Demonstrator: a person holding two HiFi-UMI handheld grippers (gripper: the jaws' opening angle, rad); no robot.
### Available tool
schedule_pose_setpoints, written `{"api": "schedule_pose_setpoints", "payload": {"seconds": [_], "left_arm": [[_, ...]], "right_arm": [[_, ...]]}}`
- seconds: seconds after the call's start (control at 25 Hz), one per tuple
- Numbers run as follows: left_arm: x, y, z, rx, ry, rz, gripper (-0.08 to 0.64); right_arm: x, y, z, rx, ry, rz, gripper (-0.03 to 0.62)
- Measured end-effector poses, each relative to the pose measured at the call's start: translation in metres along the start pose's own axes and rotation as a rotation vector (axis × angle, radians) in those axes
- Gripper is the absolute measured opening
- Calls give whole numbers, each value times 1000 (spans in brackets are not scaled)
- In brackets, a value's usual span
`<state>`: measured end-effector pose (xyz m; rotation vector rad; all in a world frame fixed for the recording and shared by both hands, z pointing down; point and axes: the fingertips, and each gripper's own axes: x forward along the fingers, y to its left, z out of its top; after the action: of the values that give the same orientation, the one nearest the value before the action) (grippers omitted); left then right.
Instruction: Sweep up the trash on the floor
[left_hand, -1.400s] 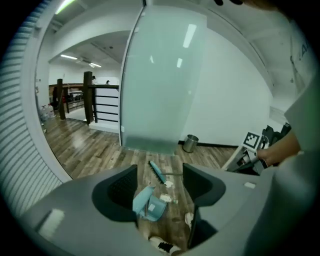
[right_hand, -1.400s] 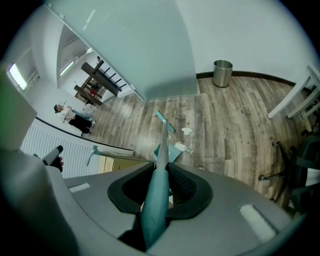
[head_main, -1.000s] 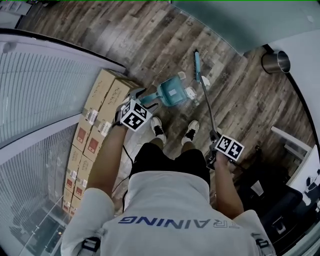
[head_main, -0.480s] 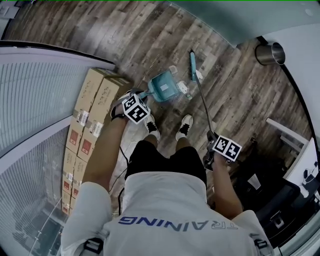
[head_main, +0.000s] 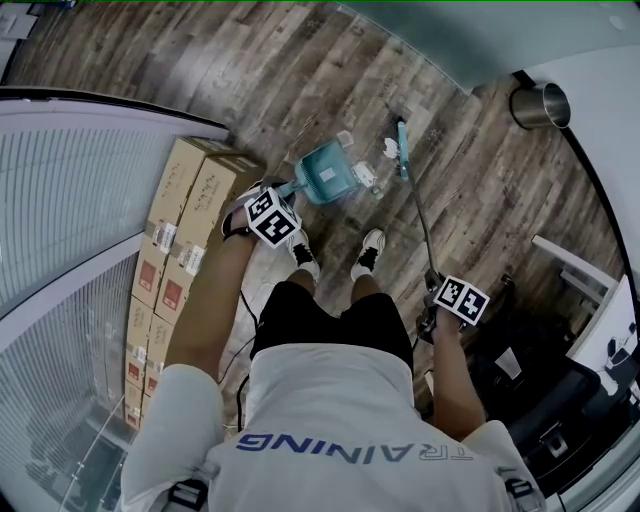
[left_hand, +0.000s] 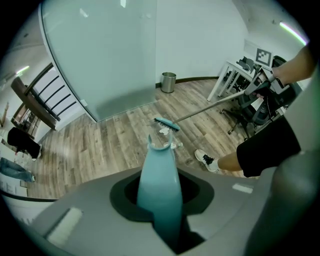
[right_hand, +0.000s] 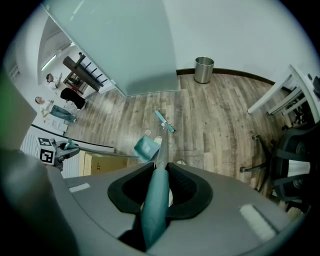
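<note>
left gripper (head_main: 283, 200) has just closed on the dustpan (head_main: 325, 175) handle; right gripper (head_main: 438, 283) clamps the broom (head_main: 403, 150) pole. trash (head_main: 366, 176) lies between pan and brush. boxes (head_main: 190, 200) crowd the left edge, open floor (head_main: 300, 70) beyond.

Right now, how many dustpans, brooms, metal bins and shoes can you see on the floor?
Teal plastic dustpan: 1
Teal-headed broom with a metal pole: 1
Round shiny metal bin: 1
White sneakers: 2
Total: 5
</note>
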<state>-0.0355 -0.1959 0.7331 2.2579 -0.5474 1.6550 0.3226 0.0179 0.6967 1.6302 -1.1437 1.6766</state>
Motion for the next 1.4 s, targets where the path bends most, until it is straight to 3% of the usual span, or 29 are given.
{"api": "schedule_pose_setpoints", "payload": {"seconds": [0.28, 0.48, 0.68, 0.92, 1.04, 1.24, 1.4], "left_arm": [[2, 1, 2, 14, 1, 17, 91], [1, -1, 1, 14, 0, 19, 91], [1, -1, 1, 17, 0, 20, 91], [2, -2, 1, 19, 1, 23, 91], [2, -2, 1, 22, 0, 26, 91], [2, -2, 1, 25, -2, 30, 92], [2, -2, 2, 27, 0, 30, 91]], "right_arm": [[10, -48, -2, 45, 24, -138, 104], [27, -56, -29, 42, 121, -188, 104], [43, -20, -62, -13, 188, -133, 104], [52, 31, -61, -67, 210, -52, 104], [54, 53, -58, -171, 235, -9, 104], [48, 76, -50, -396, 258, -21, 104], [46, 87, -53, -323, 300, 64, 104]]}}
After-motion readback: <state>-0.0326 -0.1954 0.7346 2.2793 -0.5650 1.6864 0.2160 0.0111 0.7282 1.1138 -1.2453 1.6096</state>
